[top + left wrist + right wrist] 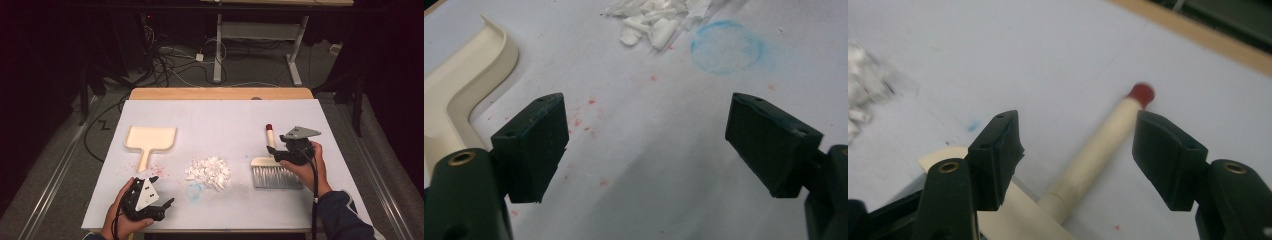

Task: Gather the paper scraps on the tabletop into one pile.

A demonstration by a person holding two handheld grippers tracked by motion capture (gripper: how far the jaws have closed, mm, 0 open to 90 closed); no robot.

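The cream plastic dustpan [150, 138] is lying left of the pile of white scraps [208, 172]. The cream wooden brush [271, 165], light and stiff, is lying between the right gripper [1075, 150]'s spread jaws; its round handle looks the best hold. The left gripper [644, 145] is hovering, jaws spread and empty.

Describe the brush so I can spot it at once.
On the white table cover, look right of the heap of white scraps. The brush lies there under the right gripper, marked out by its grey bristles and red-tipped cream handle.
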